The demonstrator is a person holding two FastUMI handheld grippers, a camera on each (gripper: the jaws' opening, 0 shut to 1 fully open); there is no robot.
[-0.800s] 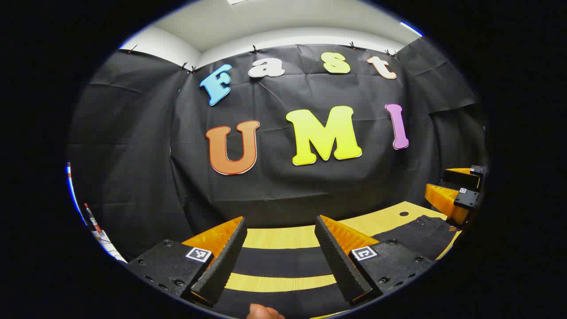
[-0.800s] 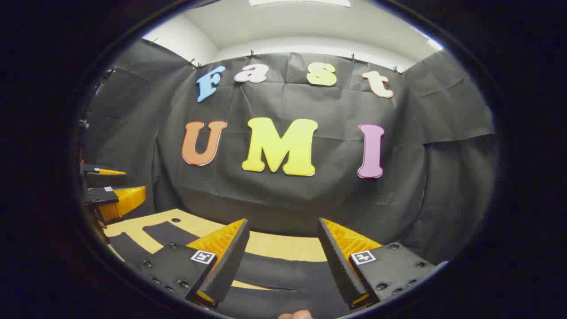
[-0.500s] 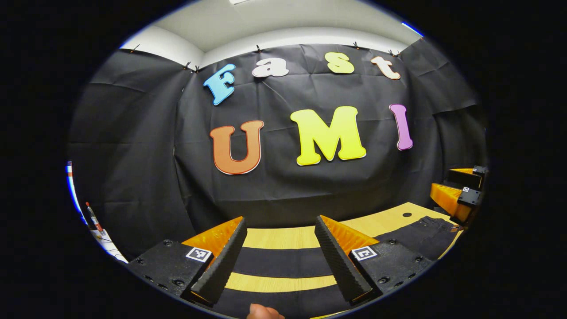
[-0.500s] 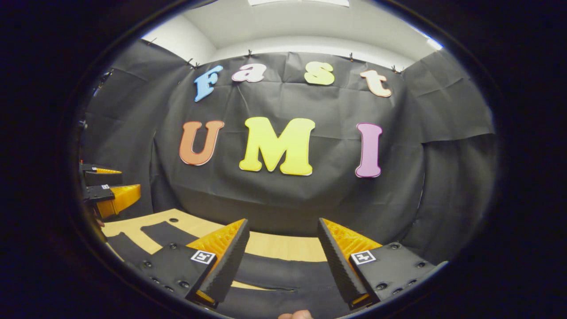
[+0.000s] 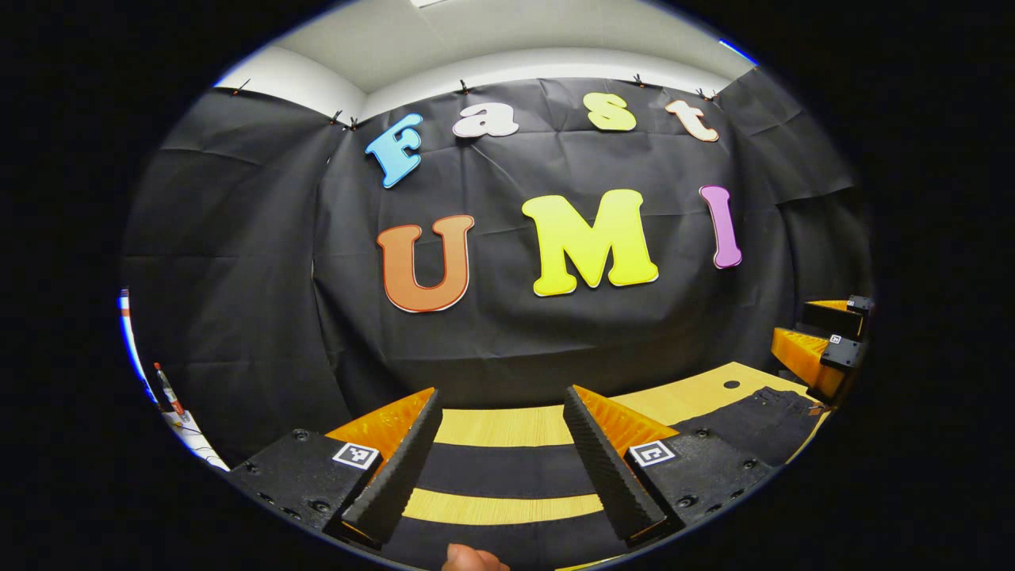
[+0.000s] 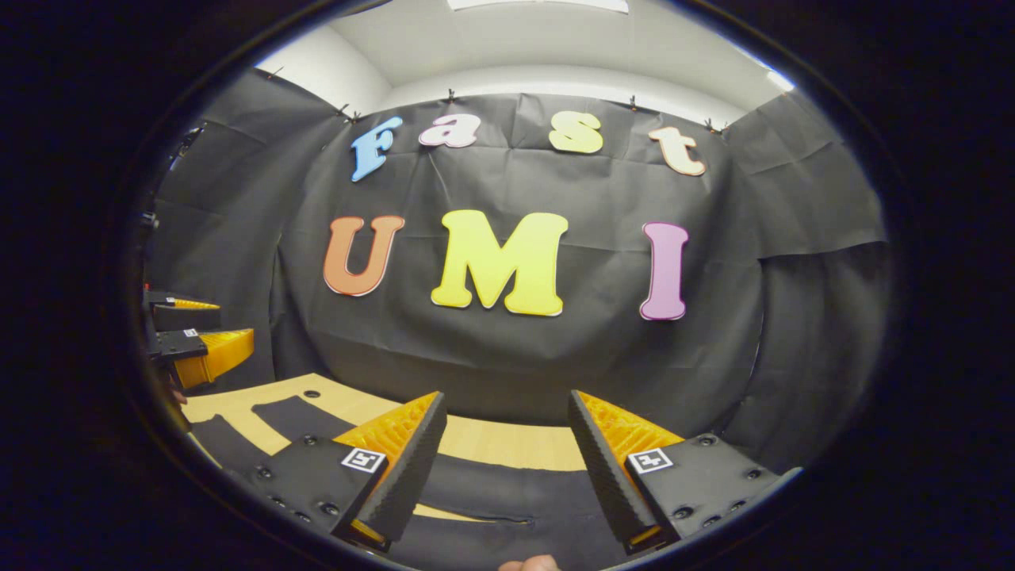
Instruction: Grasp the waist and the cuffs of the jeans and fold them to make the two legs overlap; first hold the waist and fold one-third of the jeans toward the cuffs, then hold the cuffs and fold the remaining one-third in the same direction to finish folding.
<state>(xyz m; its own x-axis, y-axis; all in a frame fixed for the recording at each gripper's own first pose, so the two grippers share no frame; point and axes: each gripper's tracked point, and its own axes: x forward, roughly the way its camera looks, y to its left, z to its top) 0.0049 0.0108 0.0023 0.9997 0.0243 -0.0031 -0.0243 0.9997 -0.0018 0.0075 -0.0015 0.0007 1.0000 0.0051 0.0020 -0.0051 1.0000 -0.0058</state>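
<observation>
While both tools gape above jeans (image 5: 507, 469) on desk (image 5: 507, 427), drop left tool (image 5: 502, 468) on cuffs, right tool (image 6: 507, 474) on waist; pinch edges squarely.

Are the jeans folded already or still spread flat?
Spread. The jeans lie flat on the table, with wood showing between the two legs, so the legs do not overlap.

In the left gripper view the left tool (image 5: 503, 464) has its fingers spread wide, nothing between them; a fingertip (image 5: 469, 558) shows just below. The right tool (image 6: 504, 468) is likewise spread wide and empty, level with the left tool off to its left side.
</observation>
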